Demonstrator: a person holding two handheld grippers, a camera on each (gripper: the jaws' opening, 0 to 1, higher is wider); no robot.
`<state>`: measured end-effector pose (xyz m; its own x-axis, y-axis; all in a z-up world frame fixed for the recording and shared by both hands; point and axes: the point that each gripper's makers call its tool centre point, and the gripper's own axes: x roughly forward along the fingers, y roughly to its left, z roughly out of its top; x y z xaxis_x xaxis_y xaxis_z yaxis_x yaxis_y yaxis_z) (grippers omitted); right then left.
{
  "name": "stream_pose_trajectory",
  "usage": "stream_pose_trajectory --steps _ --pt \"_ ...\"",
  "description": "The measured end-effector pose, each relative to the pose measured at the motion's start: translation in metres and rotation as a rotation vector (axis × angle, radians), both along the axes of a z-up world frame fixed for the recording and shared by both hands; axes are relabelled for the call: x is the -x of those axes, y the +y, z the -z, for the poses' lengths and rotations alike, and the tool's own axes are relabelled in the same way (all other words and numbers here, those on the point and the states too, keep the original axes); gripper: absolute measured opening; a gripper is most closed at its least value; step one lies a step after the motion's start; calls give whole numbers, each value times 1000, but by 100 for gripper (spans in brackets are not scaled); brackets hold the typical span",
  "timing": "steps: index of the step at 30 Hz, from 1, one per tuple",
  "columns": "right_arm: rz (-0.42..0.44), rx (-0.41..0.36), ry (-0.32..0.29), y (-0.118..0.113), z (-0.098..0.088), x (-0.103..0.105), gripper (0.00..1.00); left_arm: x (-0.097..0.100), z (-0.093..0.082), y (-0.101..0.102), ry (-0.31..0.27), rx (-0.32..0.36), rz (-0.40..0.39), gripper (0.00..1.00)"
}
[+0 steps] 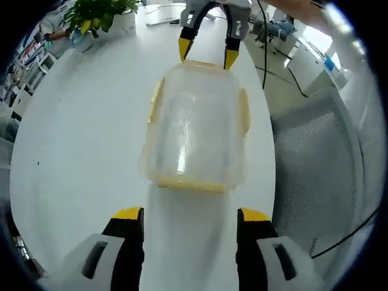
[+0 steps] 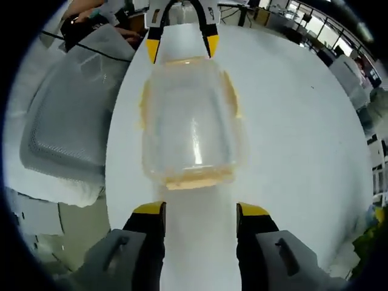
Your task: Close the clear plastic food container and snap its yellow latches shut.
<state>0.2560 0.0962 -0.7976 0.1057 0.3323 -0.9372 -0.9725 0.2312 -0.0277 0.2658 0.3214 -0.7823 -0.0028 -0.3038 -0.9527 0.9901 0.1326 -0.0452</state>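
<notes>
**Left gripper view: container lies lengthwise between your two tools**

Your left hand-held gripper [image 1: 189, 213] is spread wide and empty, with the container [image 1: 195, 124] on the white desk [image 1: 79, 139] straight ahead, its long axis pointing along your jaws. Your right hand-held gripper [image 2: 200, 209], also released, faces it from the opposite short end. Both sit about equally near. Yellow latches [image 1: 243, 112] flank the long sides, seemingly unsnapped.

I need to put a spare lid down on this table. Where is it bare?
The white table is bare between the container and the potted plant. It is crowded at the container's two ends, where the left gripper and right gripper face each other, and the mesh chair flanks the edge.
</notes>
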Motion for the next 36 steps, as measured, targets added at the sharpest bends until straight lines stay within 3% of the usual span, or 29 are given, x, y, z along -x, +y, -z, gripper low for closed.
stream_pose_trajectory --steps 3,9,12,15,17,18,21,23,28,36 --pt "113 -15 9 -5 -8 -6 42 -17 -12 6 -10 30 -184 54" --pt "323 -57 33 -4 -24 -16 42 -17 -32 0 136 148 -488 31" --pt "394 -129 115 10 -32 -11 40 -26 -38 -10 141 242 -604 40" --pt "471 -187 177 20 -38 -9 41 -10 -36 -15 329 243 -787 41" --pt "524 -212 205 23 -39 -10 40 1 -31 -14 390 200 -779 47" --pt "545 -223 220 25 -39 -11 40 6 -24 -8 394 136 -825 47" --pt "632 -254 285 25 -37 -12 36 15 -14 -4 407 63 -865 45" --pt "652 -265 293 24 -36 -15 36 15 -11 -10 428 78 -903 42" --pt "714 -307 371 29 -32 -9 37 2 -18 -32 516 207 -1071 41" --pt "800 -322 429 29 -19 -9 34 1 -9 -32 500 145 -1076 40"
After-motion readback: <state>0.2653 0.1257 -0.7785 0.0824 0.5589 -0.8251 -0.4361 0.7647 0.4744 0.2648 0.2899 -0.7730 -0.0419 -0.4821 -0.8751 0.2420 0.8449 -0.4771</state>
